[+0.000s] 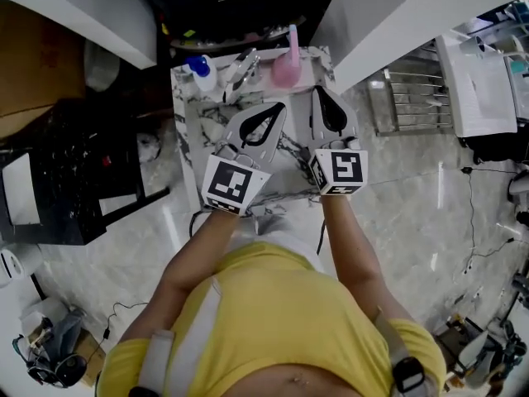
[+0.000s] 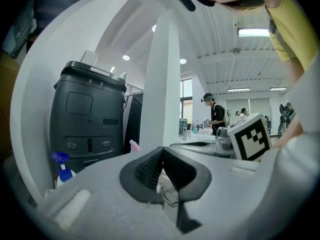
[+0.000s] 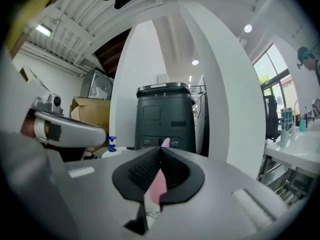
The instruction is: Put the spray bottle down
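A small marble-topped table [image 1: 188,114] stands in front of me. At its far left is a white spray bottle with a blue trigger head [image 1: 199,70] [image 2: 62,167] [image 3: 110,144]. A pink bottle [image 1: 286,66] [image 2: 134,145] [image 3: 158,183] stands upright at the far right. My left gripper [image 1: 279,106] [image 2: 161,149] hovers over the table's middle, jaws shut and holding nothing. My right gripper [image 1: 319,91] [image 3: 160,148] is beside it, just short of the pink bottle. Its jaws are shut too, and the bottle shows beyond them, not held.
A shiny metal item [image 1: 240,66] lies between the two bottles. A dark grey machine [image 2: 89,119] [image 3: 165,115] and a white column [image 2: 161,84] rise behind the table. A black chair [image 1: 74,172] is on the left, a metal rack [image 1: 413,98] on the right.
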Available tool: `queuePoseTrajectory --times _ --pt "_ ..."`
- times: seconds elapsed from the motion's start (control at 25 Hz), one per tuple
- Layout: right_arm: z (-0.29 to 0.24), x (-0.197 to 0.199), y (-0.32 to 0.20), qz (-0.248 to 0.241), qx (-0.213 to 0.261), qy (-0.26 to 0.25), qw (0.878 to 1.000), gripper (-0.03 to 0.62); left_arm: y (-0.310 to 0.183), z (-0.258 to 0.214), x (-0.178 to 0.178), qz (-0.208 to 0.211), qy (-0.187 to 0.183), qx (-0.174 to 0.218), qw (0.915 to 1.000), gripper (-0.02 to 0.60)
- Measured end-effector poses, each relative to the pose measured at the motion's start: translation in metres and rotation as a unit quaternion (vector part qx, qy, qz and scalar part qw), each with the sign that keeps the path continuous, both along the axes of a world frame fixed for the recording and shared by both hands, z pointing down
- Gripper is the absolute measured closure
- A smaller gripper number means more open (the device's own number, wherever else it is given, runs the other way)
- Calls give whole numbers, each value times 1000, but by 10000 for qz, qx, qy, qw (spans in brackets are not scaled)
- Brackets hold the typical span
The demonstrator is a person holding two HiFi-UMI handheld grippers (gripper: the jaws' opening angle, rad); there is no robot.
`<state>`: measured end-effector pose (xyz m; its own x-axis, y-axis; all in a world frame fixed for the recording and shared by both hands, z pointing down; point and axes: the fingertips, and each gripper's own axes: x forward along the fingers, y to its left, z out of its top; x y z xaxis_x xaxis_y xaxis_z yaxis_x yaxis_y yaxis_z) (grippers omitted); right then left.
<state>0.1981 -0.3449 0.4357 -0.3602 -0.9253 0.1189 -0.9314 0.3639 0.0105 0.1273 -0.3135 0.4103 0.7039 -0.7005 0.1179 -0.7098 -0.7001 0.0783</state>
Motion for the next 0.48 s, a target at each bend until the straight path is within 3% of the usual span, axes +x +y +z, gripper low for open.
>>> queuePoseTrajectory --times 0.2,0.48 --pt "-35 6 26 128 81 84 9999 594 14 -22 -4 55 5 226 9997 575" --pt "-94 7 67 241 577 406 9972 594 34 -54 -11 56 90 462 9989 575"
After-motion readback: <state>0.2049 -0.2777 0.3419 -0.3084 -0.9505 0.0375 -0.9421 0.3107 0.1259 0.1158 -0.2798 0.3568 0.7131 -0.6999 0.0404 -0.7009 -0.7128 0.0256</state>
